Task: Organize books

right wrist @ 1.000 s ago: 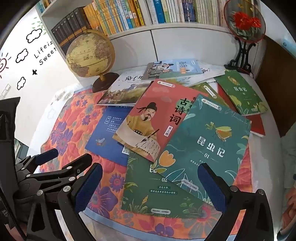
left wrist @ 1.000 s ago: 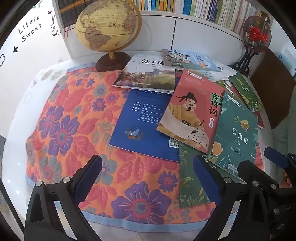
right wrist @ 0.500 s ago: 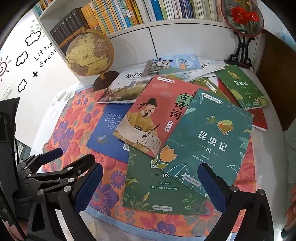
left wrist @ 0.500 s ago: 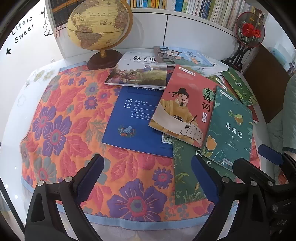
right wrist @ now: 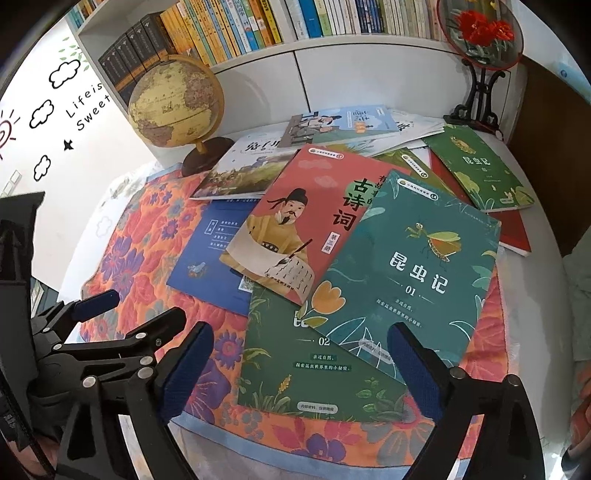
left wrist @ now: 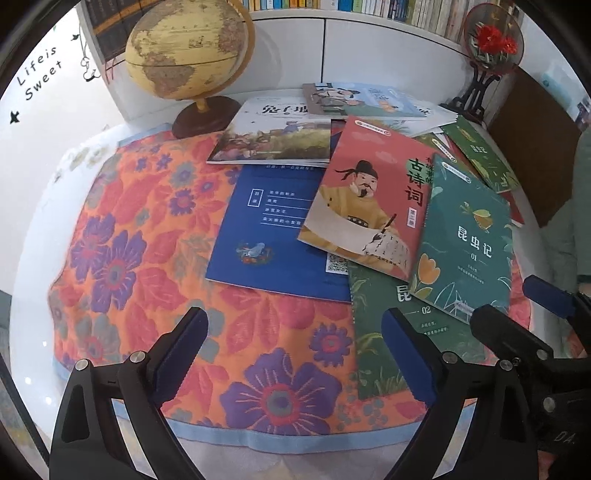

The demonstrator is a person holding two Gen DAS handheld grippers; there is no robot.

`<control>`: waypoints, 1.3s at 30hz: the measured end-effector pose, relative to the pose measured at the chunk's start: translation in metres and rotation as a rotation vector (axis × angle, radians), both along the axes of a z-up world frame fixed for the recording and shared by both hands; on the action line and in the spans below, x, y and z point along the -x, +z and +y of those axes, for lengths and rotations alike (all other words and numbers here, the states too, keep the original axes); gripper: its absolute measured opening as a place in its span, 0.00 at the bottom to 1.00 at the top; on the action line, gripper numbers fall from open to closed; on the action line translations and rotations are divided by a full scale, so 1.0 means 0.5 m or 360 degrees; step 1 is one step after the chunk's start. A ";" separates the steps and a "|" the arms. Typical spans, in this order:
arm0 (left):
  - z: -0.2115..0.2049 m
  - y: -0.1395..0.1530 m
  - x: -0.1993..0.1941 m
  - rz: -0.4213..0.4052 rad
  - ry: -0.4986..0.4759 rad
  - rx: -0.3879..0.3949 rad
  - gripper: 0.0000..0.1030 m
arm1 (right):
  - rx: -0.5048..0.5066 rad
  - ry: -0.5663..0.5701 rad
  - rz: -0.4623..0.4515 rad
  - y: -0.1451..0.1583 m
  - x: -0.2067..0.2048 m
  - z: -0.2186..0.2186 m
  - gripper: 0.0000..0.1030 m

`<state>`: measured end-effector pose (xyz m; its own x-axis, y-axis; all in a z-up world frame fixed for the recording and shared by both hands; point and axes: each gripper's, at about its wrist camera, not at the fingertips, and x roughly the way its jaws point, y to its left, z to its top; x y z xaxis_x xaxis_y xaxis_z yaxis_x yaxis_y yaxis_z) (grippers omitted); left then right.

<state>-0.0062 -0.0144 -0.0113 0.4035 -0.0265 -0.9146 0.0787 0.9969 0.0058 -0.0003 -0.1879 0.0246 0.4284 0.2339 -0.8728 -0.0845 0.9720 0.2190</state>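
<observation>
Several thin books lie scattered and overlapping on an orange floral cloth (left wrist: 140, 236). A teal book marked 01 (right wrist: 410, 273) lies on top of a red poetry book (right wrist: 299, 221) and a dark green book marked 02 (right wrist: 306, 354). A blue book (left wrist: 266, 229) lies under the red poetry book (left wrist: 369, 199). Further back are a white picture book (left wrist: 280, 133) and a light blue one (left wrist: 365, 99). My left gripper (left wrist: 293, 354) hovers open over the cloth's near edge. My right gripper (right wrist: 299, 369) is open above the green 02 book's near end. Neither holds anything.
A globe (left wrist: 188, 48) on a wooden stand sits at the back left. A round red-flower ornament (right wrist: 480, 33) on a black stand is at the back right. A filled bookshelf (right wrist: 258, 26) runs along the wall behind. The left gripper's frame (right wrist: 92, 332) shows in the right wrist view.
Both grippers have drawn a little closer to the table and the books; the books look larger. Nothing on the table has moved and both stay open.
</observation>
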 end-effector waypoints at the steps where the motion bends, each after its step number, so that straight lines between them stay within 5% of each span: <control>1: -0.001 -0.001 0.000 0.0000 -0.0003 -0.0007 0.91 | 0.0007 -0.0004 0.0003 -0.002 0.000 -0.001 0.92; 39: -0.017 0.011 0.002 -0.0050 -0.0052 0.0037 0.91 | 0.0033 -0.0090 -0.0029 0.000 0.007 -0.028 0.92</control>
<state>-0.0073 -0.0231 -0.0059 0.4303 -0.0611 -0.9006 0.1114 0.9937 -0.0142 -0.0040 -0.2017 0.0246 0.4563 0.1907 -0.8692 -0.0332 0.9797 0.1975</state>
